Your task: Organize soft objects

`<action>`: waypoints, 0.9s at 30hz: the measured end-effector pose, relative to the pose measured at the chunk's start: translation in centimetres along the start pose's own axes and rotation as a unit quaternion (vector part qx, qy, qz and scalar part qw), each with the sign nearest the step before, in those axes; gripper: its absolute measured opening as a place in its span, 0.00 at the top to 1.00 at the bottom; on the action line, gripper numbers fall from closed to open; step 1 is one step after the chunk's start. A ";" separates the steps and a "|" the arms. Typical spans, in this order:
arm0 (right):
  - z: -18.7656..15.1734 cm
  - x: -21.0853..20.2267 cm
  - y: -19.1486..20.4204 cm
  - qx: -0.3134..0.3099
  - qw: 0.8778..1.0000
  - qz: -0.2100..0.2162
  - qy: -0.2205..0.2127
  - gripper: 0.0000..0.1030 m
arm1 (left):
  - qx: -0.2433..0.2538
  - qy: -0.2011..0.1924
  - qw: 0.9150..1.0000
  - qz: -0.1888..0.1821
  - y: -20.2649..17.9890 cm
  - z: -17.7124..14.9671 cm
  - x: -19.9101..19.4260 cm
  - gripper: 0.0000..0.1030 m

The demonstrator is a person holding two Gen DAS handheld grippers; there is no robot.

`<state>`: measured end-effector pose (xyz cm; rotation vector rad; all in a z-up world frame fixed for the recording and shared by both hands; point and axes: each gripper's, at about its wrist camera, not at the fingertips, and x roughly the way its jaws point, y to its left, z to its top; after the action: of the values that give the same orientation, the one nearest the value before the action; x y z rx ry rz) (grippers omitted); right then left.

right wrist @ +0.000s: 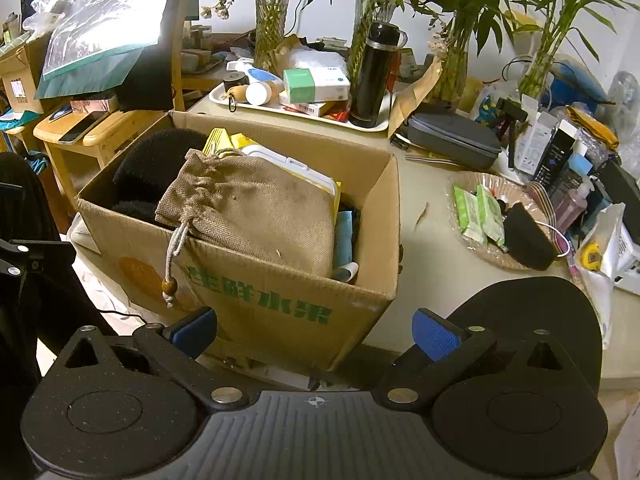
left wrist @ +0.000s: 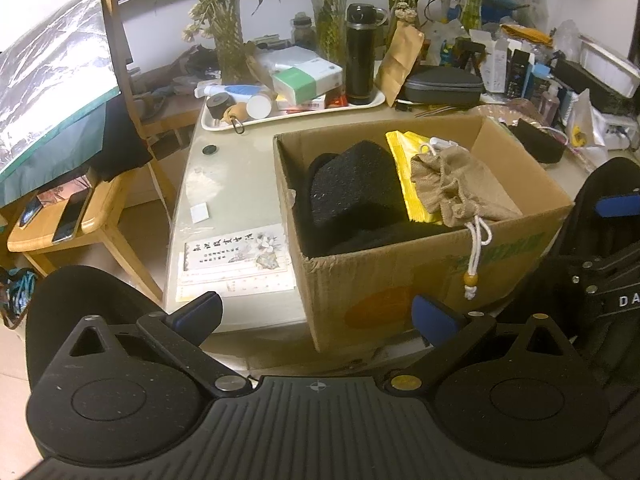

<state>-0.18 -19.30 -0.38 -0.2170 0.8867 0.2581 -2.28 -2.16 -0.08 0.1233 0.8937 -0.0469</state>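
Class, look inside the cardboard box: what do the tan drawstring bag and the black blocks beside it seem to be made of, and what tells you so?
Drawstring bag: coarse woven cloth, probably burlap or jute, matte tan; the open weave and gathered neck show it. Its white cord carries a bead that looks wooden.
Black blocks: likely open-cell foam or sponge, matte, with a speckled porous surface and rounded edges.
Box: corrugated cardboard, plain brown with green print.

cluttered desk (left wrist: pixel 240 184), wooden chair (left wrist: pixel 100 216)

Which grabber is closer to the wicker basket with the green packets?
Right. The right gripper hangs at the cardboard box's near corner, the wicker basket just beyond. The left gripper sits past the box's far side.
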 end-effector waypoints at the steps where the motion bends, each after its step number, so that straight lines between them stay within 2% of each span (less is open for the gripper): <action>1: 0.0 0.0 0.0 0.000 1.000 0.000 0.000 0.00 | 0.002 0.000 1.000 0.001 0.0 0.0 0.1 0.00; 27: 0.0 0.2 0.1 0.002 1.000 0.009 0.000 0.00 | 0.007 -0.004 1.000 -0.012 -0.1 0.0 0.0 0.00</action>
<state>-0.10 -19.15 -0.49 -0.2043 0.8896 0.2730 -2.28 -2.22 -0.13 0.1249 0.8866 -0.0755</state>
